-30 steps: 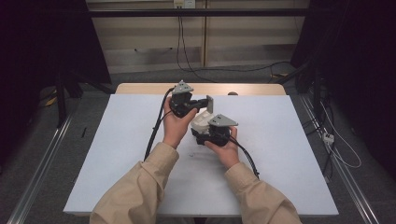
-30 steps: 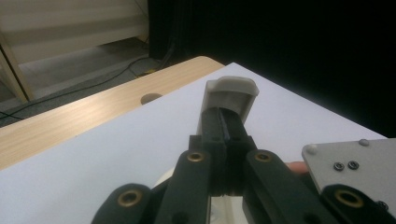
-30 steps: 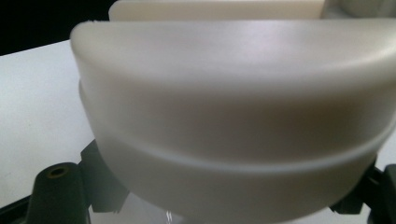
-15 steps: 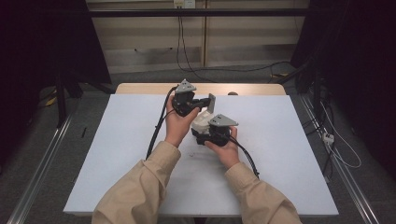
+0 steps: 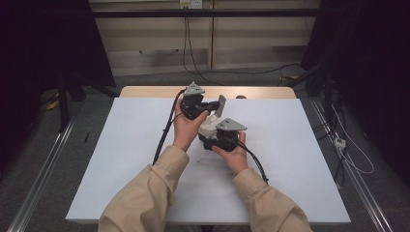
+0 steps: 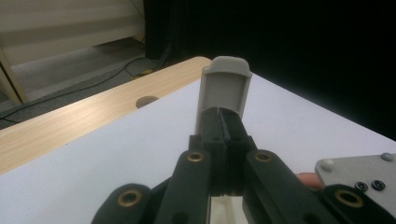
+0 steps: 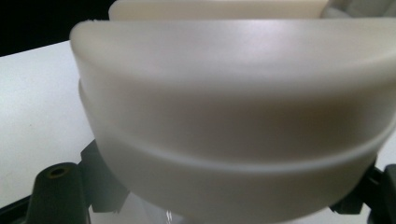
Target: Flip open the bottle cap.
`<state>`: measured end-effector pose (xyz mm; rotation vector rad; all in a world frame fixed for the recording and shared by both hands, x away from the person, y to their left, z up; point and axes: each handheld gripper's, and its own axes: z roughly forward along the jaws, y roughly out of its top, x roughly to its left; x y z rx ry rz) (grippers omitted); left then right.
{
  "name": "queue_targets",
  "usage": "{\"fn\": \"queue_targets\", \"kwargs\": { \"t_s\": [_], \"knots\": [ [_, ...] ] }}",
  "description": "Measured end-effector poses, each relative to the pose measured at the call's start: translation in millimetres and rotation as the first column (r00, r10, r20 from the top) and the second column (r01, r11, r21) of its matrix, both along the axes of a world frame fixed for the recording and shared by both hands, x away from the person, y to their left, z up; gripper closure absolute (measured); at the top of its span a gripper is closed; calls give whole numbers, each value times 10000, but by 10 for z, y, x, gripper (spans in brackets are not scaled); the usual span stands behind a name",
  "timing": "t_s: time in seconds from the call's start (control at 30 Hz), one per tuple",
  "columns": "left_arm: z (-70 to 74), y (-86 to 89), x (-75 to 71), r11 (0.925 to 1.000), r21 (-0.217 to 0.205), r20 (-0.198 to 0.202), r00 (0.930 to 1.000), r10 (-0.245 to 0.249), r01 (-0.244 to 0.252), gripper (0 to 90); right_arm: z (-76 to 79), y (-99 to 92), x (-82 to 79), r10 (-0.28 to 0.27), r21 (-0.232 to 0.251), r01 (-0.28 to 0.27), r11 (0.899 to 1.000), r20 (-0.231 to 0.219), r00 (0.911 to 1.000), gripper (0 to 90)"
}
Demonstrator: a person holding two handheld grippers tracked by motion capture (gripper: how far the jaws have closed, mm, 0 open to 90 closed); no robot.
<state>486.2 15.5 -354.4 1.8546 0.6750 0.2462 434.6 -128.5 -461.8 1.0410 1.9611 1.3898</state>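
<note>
A white rounded container point(image 5: 209, 124) is held above the middle of the table point(image 5: 121, 159). From its far side a grey flap point(image 5: 221, 105) stands up, like a hinged lid. My left gripper point(image 5: 212, 107) is shut on the lower part of that grey flap point(image 6: 224, 88), its jaws pressed together around it point(image 6: 223, 127). My right gripper point(image 5: 218, 138) grips the container from the near side. In the right gripper view the white container point(image 7: 233, 107) bulges close to the camera, and the gripper point(image 7: 219, 200) has a jaw against each of its sides.
The table top is white with a wooden strip point(image 6: 70, 126) along its far edge and a round hole point(image 6: 147, 101) in it. Black cables point(image 5: 164, 135) trail from both grippers across the table. Beyond the table lie floor cables point(image 5: 193, 53) and dark curtains.
The left gripper has edged slightly right and away with the grey flap. The right hand and the container have stayed put.
</note>
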Motion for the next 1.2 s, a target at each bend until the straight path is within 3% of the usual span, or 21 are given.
{"fn": "queue_targets", "kwargs": {
  "t_s": [0.57, 1.0, 1.2],
  "knots": [
    [-92, -80, 90, 10000, 14, -248, 9996, -96, 96, 895, 0, -2, 0, 84, -118, -83, 9999, 65, 9999, 186],
    [-97, -112, 110, 9998, 30, -235, 9996, -174, 175, 899, -1, -21, 9, 70, 51, -70, 10000, -27, 10000, 186],
    [-106, -140, 122, 9997, 41, -251, 9994, -254, 255, 899, 0, -8, 2, 129, -121, -128, 9998, 56, 9999, 186]
  ]
}}
